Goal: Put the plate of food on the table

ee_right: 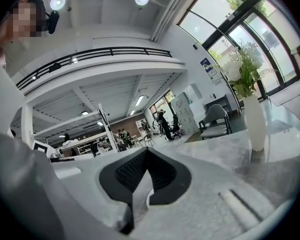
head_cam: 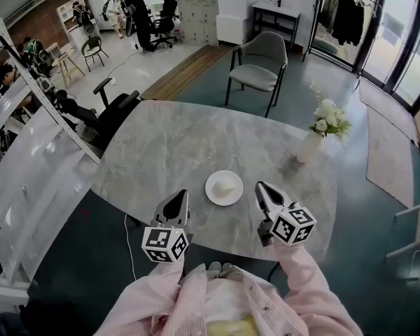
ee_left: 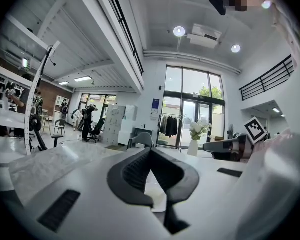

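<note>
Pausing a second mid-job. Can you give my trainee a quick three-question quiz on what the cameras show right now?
1. Where is the plate of food relative to the table?
A) lifted above it
B) resting on it, between the left hand-held gripper and the right hand-held gripper
C) hanging off its edge

2. True or false: the right hand-held gripper's jaws are together with nothing between them.

3. Fill in: in the head view, the vase of white flowers stands on the table's ____ side.

Key: 1 B; 2 true; 3 right.
</note>
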`<state>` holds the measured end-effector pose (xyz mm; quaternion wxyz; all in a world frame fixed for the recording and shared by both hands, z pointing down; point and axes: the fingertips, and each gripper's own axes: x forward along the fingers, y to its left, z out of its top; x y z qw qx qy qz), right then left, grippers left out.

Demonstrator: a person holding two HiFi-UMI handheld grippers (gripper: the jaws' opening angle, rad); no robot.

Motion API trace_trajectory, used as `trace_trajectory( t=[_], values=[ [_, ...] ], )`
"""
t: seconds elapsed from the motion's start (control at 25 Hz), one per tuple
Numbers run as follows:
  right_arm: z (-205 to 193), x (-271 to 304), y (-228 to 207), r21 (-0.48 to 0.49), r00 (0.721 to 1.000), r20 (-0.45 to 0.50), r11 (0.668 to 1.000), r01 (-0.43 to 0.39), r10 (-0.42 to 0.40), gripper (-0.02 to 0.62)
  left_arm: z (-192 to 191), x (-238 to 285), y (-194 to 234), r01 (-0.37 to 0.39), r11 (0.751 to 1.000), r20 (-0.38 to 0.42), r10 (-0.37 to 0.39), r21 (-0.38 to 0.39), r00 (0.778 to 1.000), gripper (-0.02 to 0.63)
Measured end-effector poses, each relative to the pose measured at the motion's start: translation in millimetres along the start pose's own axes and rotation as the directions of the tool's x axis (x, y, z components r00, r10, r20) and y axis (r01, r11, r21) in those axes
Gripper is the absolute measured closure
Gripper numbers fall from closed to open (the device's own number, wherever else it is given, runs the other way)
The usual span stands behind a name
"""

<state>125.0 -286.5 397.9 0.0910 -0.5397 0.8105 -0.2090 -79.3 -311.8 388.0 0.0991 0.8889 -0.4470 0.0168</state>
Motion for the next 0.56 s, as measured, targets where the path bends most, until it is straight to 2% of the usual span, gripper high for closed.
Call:
trace_trajectory(
  t=[0.56],
  values=[
    [0,2,-9,-0.008,1.000,0.015,1.000,0.023,-0.023,0.591,-2,3,12,-0.033,0.999,-0.002,0.033,-0.005,0.999,0.615]
  ],
)
